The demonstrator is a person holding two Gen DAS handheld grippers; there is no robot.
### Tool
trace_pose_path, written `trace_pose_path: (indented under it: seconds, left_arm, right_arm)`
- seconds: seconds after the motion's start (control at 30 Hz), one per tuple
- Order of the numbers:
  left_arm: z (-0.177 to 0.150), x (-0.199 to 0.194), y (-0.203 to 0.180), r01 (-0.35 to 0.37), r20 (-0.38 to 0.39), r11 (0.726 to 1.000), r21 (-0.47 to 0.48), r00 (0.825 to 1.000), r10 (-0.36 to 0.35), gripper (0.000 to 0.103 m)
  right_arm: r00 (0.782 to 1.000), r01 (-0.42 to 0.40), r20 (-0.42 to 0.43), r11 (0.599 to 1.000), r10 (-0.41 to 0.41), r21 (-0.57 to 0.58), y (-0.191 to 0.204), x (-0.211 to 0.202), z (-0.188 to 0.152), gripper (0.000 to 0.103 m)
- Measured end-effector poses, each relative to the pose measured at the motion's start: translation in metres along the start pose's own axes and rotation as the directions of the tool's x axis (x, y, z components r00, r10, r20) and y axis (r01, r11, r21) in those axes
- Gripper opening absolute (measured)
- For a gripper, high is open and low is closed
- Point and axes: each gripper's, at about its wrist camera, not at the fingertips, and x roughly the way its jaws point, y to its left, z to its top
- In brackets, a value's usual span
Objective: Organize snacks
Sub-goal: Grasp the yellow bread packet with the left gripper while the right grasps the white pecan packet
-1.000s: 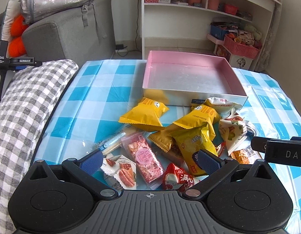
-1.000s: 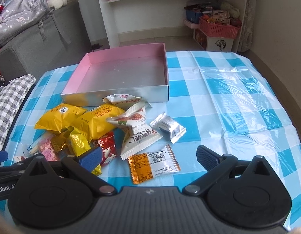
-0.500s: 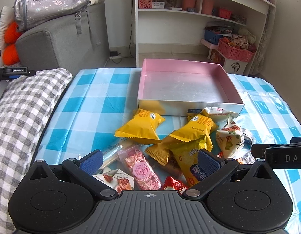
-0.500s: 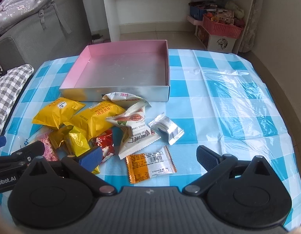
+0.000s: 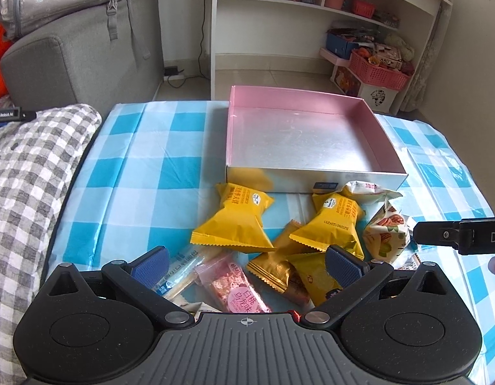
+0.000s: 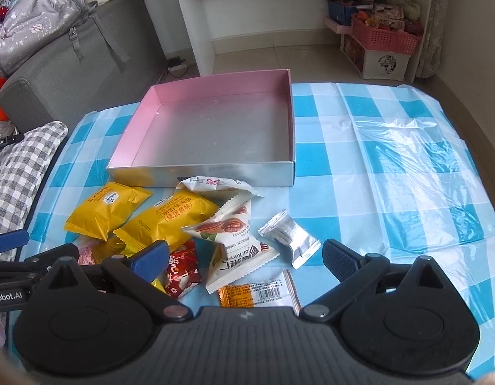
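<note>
An empty pink-lined silver box (image 5: 311,134) (image 6: 215,128) stands on the blue checked tablecloth. A pile of snack packets lies in front of it: yellow packets (image 5: 238,221) (image 6: 170,218), a pink packet (image 5: 238,288), a white nut packet (image 6: 234,240), a silver packet (image 6: 289,234), a red one (image 6: 183,266) and an orange-white one (image 6: 260,293). My left gripper (image 5: 247,263) is open and empty above the near side of the pile. My right gripper (image 6: 244,256) is open and empty above the white nut packet.
A grey checked cushion (image 5: 29,173) lies at the table's left edge. A grey sofa (image 5: 87,54) and a white shelf unit (image 5: 311,32) stand behind the table. The right gripper's finger (image 5: 456,234) shows at the right in the left wrist view.
Both grippers have pulled back and risen a little from the pile. Their jaws stay open. The snacks have not moved.
</note>
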Motion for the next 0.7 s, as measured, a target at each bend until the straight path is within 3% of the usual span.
trace_pose_path:
  seconds: [0.17, 0.37, 0.5, 0.7]
  left_arm:
    - [0.008, 0.014, 0.022, 0.026, -0.026, 0.998, -0.059, 0.999, -0.028, 0.103]
    - [0.022, 0.025, 0.029, 0.101, 0.000, 0.993, -0.057, 0.995, -0.102, 0.101]
    - [0.028, 0.037, 0.029, 0.137, 0.014, 0.989, -0.057, 0.991, -0.137, 0.095]
    - [0.031, 0.062, 0.018, 0.140, -0.045, 0.990, -0.033, 0.989, -0.141, 0.081]
  right_arm:
    - [0.995, -0.085, -0.042, 0.996, 0.086, 0.035, -0.001, 0.015, 0.006, 0.094]
    - [0.991, -0.098, -0.087, 0.995, 0.100, 0.033, 0.003, 0.028, 0.006, 0.086]
    - [0.990, -0.084, -0.110, 0.996, 0.088, 0.042, 0.000, 0.038, 0.008, 0.082]
    - [0.988, -0.073, -0.136, 0.996, 0.079, 0.052, -0.006, 0.051, 0.008, 0.074]
